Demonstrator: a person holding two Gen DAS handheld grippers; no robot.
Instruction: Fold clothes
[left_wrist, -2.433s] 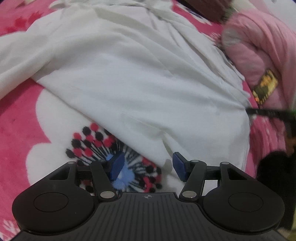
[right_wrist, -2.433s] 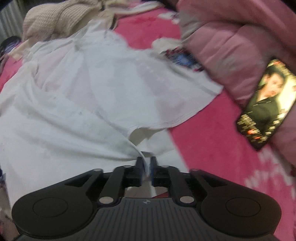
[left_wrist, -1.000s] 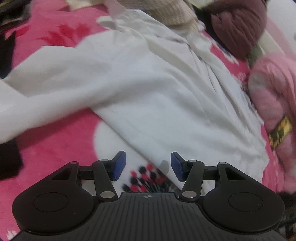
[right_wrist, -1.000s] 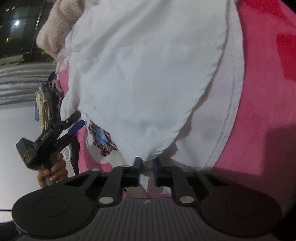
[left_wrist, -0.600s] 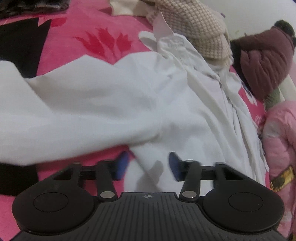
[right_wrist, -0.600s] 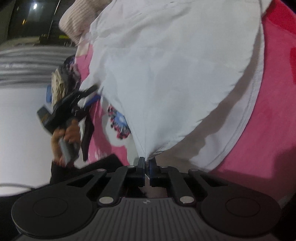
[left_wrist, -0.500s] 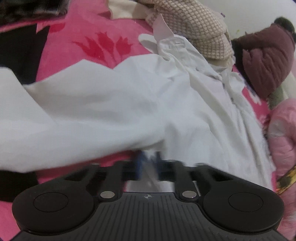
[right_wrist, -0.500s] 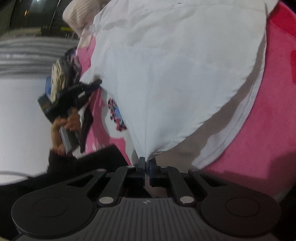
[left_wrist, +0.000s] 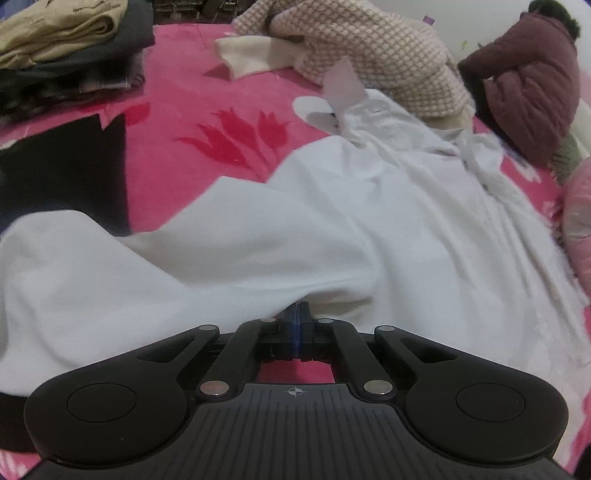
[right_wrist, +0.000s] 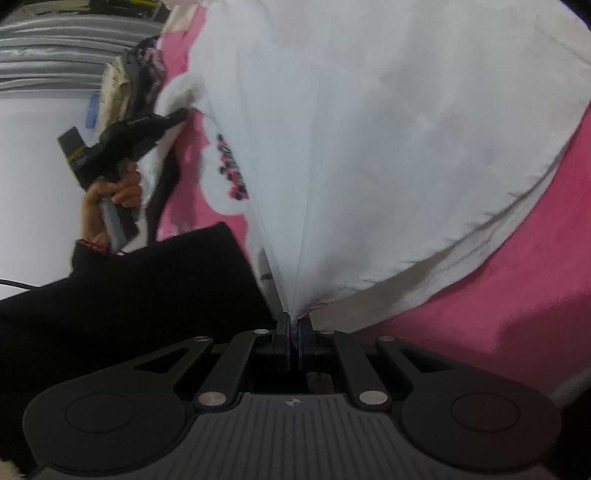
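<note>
Both tongs are gripping the white shirt (left_wrist: 369, 229) lying across the pink blanket (left_wrist: 184, 122): left tongs (left_wrist: 298, 317) pinching its near edge, right tongs (right_wrist: 294, 332) clamping a corner. A checked garment (left_wrist: 369, 55), maroon jacket (left_wrist: 532, 81) and folded stack (left_wrist: 70, 44) are crowding beyond.

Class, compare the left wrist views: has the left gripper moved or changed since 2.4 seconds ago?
Yes. The left gripper moved off the flower print toward the houndstooth garment and shut on the white shirt.
</note>
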